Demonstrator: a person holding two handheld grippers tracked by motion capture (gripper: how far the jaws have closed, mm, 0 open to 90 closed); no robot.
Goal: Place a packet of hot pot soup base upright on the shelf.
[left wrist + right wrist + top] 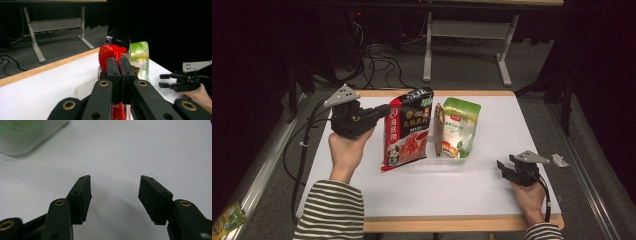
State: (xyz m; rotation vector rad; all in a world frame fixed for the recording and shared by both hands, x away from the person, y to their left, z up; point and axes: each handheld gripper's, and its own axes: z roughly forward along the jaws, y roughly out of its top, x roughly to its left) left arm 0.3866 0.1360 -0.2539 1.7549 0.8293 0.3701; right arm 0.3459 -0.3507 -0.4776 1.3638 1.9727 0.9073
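Observation:
A red and black seasoning pouch (408, 129) stands upright at the left end of a clear plastic tray (447, 159). My left gripper (388, 111) is shut on the pouch's left edge near its top; in the left gripper view the jaws pinch the red crinkled edge (112, 53). A green and white pouch (458, 129) stands in the tray to its right, with a thin brown packet (438, 131) between the two. My right gripper (502, 167) rests low over the table at the right, open, with nothing between its fingers (82, 197).
The white table (452, 190) has a wooden front edge. A small silvery scrap (560, 160) lies at the right edge. A corner of the tray (27, 135) lies ahead-left of the right gripper. A second table's legs (428, 45) and cables stand on the floor beyond.

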